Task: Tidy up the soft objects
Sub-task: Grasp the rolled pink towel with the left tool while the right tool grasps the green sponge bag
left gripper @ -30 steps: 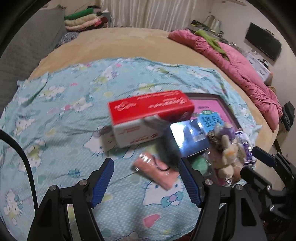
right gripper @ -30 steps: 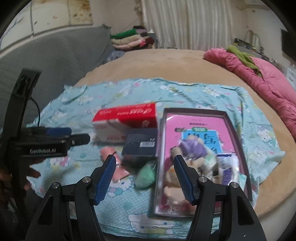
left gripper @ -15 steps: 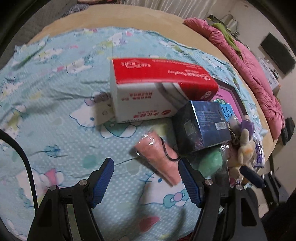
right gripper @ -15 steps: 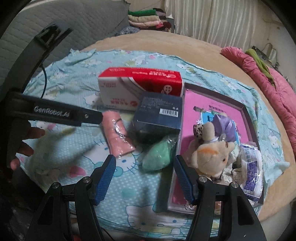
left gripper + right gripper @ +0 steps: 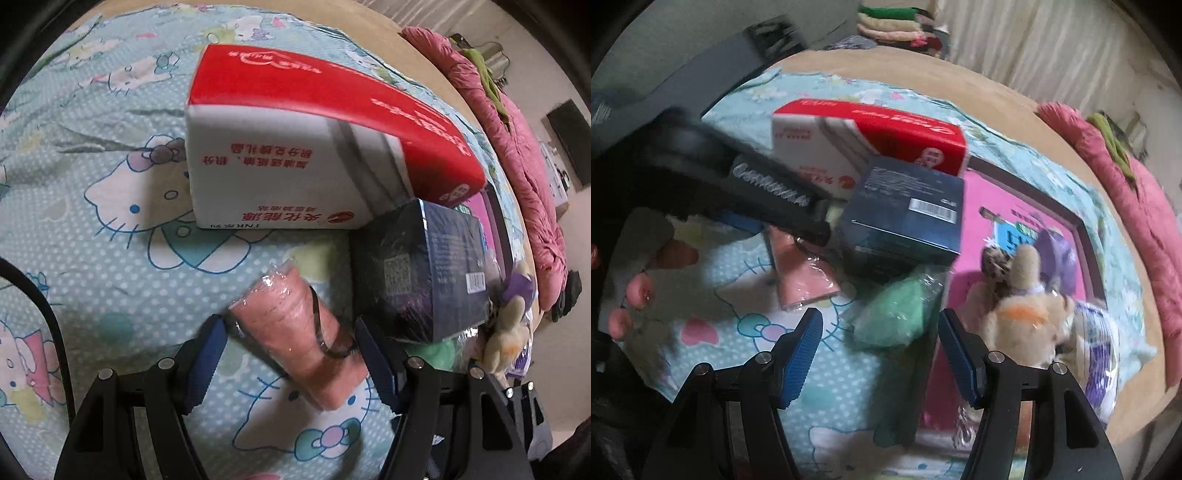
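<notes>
Left gripper point(image 5: 288, 350) low over the sheet point(image 5: 92, 236), fingers apart astride the pink wrapped roll point(image 5: 295, 339); right gripper point(image 5: 879, 347) apart, facing the green pouch point(image 5: 897, 314).

A matt printed cotton sheet point(image 5: 92, 258) covers the bed, the pink cloth roll point(image 5: 295, 332) and green soft bundle point(image 5: 894, 314) sit in glossy crinkled plastic wrap, the red-and-white tissue pack point(image 5: 295, 147) looks smooth, and the dark box point(image 5: 908, 218) has shiny film.
</notes>
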A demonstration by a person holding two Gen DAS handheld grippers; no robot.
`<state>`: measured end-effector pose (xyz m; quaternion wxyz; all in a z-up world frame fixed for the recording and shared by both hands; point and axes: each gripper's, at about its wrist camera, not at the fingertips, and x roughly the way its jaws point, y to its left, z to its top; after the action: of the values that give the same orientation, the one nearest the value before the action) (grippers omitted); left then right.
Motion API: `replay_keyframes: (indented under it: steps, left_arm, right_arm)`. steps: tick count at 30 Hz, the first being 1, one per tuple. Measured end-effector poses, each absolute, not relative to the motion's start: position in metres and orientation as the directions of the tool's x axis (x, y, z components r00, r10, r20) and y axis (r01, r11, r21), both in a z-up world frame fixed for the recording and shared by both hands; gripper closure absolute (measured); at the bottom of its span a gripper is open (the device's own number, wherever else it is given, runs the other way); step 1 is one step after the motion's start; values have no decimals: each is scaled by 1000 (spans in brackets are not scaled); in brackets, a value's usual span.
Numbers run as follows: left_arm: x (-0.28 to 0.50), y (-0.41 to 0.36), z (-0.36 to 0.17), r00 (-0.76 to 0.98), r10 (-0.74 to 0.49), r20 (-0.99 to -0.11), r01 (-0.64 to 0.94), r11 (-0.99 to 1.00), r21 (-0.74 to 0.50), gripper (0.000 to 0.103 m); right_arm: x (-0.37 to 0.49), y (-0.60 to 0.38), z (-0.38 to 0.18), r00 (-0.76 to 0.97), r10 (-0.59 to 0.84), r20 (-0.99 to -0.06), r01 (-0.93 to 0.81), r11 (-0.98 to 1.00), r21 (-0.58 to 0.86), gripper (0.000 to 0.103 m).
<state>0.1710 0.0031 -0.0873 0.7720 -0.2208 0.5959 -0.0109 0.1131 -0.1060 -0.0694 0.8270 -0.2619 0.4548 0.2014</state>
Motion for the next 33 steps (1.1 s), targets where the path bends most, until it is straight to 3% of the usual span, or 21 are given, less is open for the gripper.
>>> replay_keyframes:
  steps: [9, 16, 18, 26, 33]
  left_arm:
    - [173, 11, -92, 291, -286, -913, -258, 895, -363, 39]
    - [175, 8, -93, 290, -266, -919, -250, 906, -341, 39]
    - [178, 1, -92, 292, -247, -924, -245, 915, -322, 44]
    - [179, -18, -85, 320, -228, -919, -182, 938, -296, 69]
    - [169, -13, -74, 352, -272, -896, -147, 929, -339, 74]
  right_arm:
    - [117, -91, -103, 534, 12, -845, -629, 673, -388, 37]
    - [129, -93, -113, 551, 19, -834, -638, 654, -406, 45]
    - [134, -96, -113, 555, 30, -832, -637, 659, -401, 51]
    - [138, -119, -83, 490, 204, -847, -634, 750, -186, 55]
    - [137, -129, -50, 487, 340, -804, -621, 783, -45, 55]
